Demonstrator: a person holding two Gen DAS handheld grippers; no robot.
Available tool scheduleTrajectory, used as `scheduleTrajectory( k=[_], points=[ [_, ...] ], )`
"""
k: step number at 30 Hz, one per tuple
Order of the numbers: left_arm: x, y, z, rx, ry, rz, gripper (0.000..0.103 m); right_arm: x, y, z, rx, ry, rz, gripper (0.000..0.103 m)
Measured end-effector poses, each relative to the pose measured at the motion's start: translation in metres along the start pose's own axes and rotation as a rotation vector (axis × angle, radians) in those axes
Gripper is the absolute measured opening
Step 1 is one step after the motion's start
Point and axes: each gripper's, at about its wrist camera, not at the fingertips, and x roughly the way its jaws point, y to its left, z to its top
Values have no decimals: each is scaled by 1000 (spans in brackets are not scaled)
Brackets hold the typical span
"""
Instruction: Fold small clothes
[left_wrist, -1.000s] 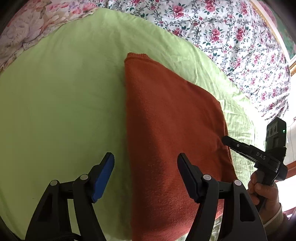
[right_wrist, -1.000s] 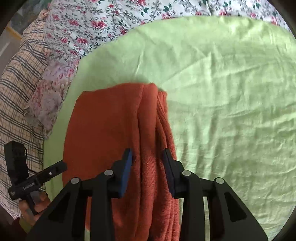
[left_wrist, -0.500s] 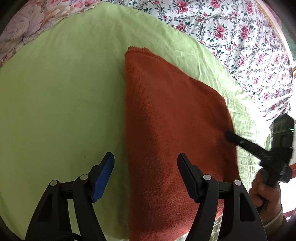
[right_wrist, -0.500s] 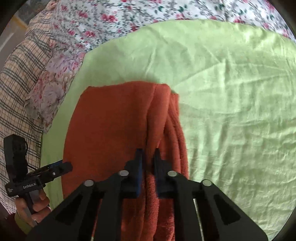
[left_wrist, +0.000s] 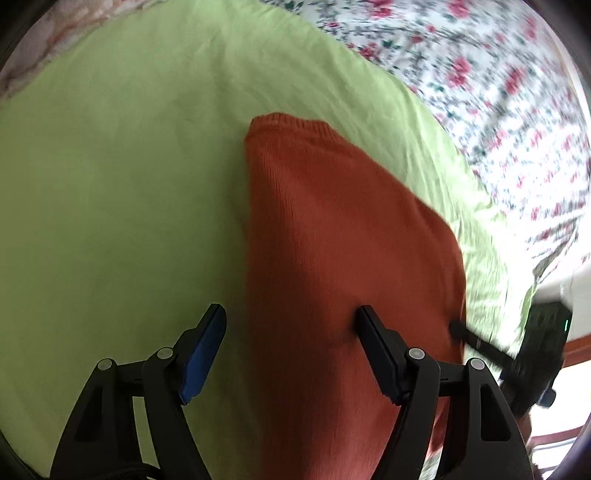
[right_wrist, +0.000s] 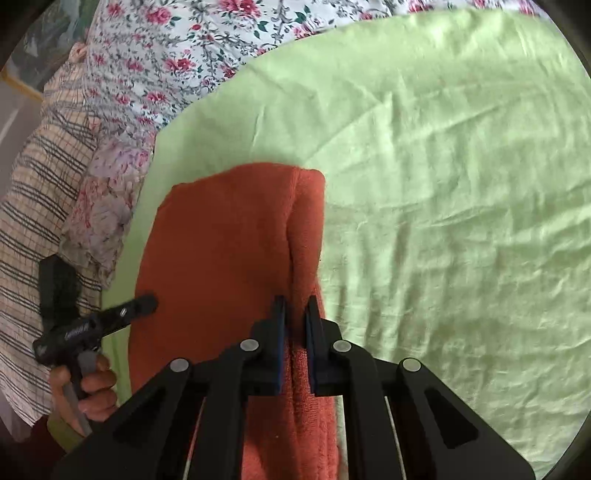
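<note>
- Wrinkled light-green bedsheet (right_wrist: 443, 155) over a floral quilt (right_wrist: 177, 48) serves as the folding surface.
- Rust-orange knitted garment (left_wrist: 332, 236), already folded lengthwise, lies flat on the sheet, ribbed hem at the far end.
- Right gripper (right_wrist: 294, 325): jaws nearly closed, pinching the garment's layered right edge.
- Left gripper (left_wrist: 291, 350): jaws wide, holding nothing, straddling the left edge.
- Judgement: the left should bite all layers level with the right before any lift, or the fold skews.

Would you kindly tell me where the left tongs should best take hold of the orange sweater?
I'd take the sweater's near left edge, coming down from above so the open left tongs straddle it. That edge lies straight and free on the green sheet, opposite the right tongs' pinch.
</note>
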Motion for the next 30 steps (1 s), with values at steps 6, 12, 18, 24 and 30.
scheduleTrajectory(
  k=[6, 12, 18, 24, 30],
  points=[
    [19, 0, 43, -1, -32, -36, 27, 0, -1, 3, 11, -2, 63, 10],
    [11, -6, 60, 75, -92, 121, 17, 15, -11, 4, 38, 29, 50, 11],
    [-42, -17, 14, 159, -121, 114, 22, 1, -10, 1, 47, 18, 41, 14],
    [-86, -27, -70, 228, -115, 45, 23, -34, -4, -26, 30, 8, 27, 14],
    [-98, -46, -128, 291, -76, -110, 23, -57, 7, -67, -6, 27, 9, 38]
  ],
)
